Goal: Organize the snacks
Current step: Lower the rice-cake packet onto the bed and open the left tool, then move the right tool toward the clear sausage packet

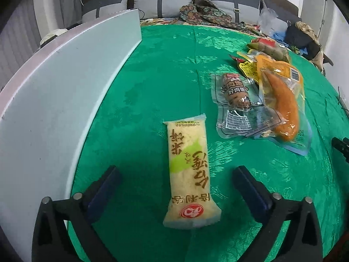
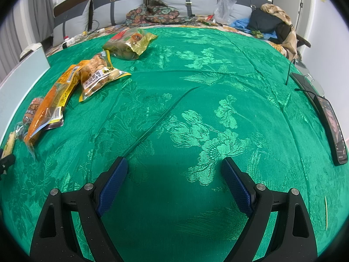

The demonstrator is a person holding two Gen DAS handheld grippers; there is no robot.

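Flat on green cloth (image 1: 163, 76): pale yellow rice-cracker pack (image 1: 189, 170), red logo; left hand-held gripper (image 1: 176, 172) wide open, empty.

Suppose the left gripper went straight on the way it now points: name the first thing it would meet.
Most likely the pale yellow snack packet, lying flat on the green cloth between the open fingers of the left gripper. Depth is uncertain.
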